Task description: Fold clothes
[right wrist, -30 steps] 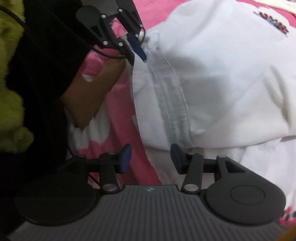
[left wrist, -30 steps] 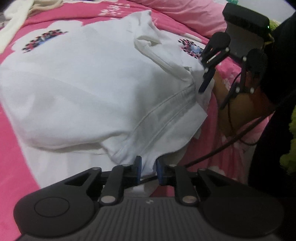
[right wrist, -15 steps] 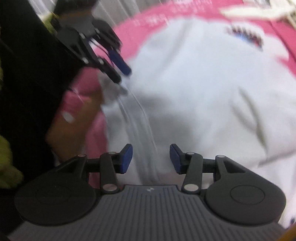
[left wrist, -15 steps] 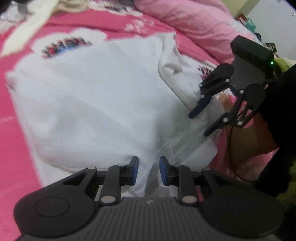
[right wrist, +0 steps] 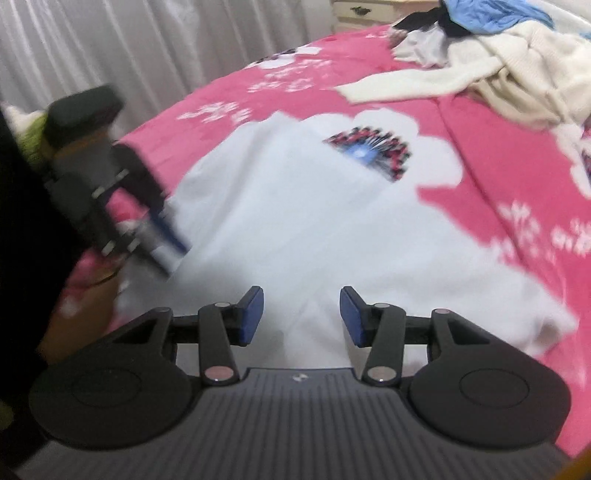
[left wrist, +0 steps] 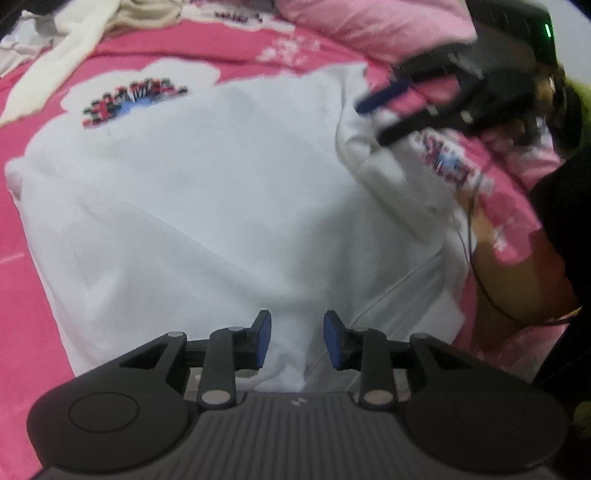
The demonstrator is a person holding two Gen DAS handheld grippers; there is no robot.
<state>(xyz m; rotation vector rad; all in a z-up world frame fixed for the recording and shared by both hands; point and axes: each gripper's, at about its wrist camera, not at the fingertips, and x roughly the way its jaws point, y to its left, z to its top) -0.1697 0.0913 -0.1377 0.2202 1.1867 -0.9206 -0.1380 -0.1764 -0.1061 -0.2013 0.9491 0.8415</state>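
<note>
A white garment lies folded over on the pink bedspread; it also shows in the right wrist view. My left gripper is open above the garment's near edge, with nothing between the pads. My right gripper is open and empty over the garment. Each gripper shows blurred in the other's view: the right one at the upper right over a loose fold, the left one at the left by the garment's edge.
The pink floral bedspread surrounds the garment. A pile of cream and blue clothes lies at the far side, and also shows in the left wrist view. A pink pillow lies behind. Grey curtains hang at the left.
My left gripper has opened and let go of the garment's hem. Both grippers have lifted and tilted up from the garment, which now lies flatter.
</note>
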